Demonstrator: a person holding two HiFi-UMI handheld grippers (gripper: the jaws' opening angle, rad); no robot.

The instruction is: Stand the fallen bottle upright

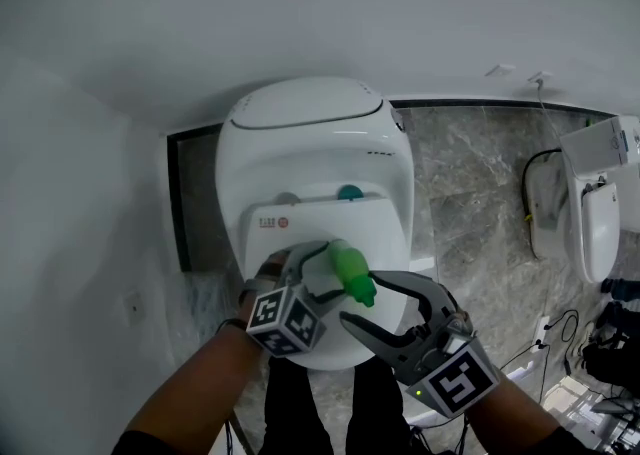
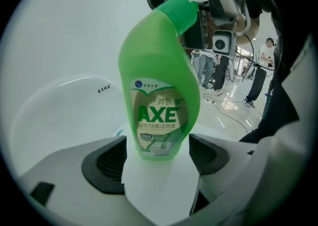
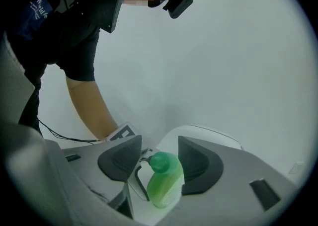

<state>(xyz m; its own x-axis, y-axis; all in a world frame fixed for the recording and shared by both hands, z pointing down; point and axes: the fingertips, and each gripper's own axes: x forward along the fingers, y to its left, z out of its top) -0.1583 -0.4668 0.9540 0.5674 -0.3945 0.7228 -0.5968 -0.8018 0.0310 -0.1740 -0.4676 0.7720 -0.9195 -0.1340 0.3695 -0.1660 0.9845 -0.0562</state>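
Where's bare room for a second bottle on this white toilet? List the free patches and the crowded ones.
Free: the far strip of the white toilet lid, between the upright green plastic bottle and the rounded white tank, and the tank's smooth top. Crowded: the lid's near half, where the left gripper and right gripper flank the bottle.

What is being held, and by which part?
Nothing: the green bottle stands on the toilet lid between the open jaws of the left hand-held gripper; the right hand-held gripper is open too.
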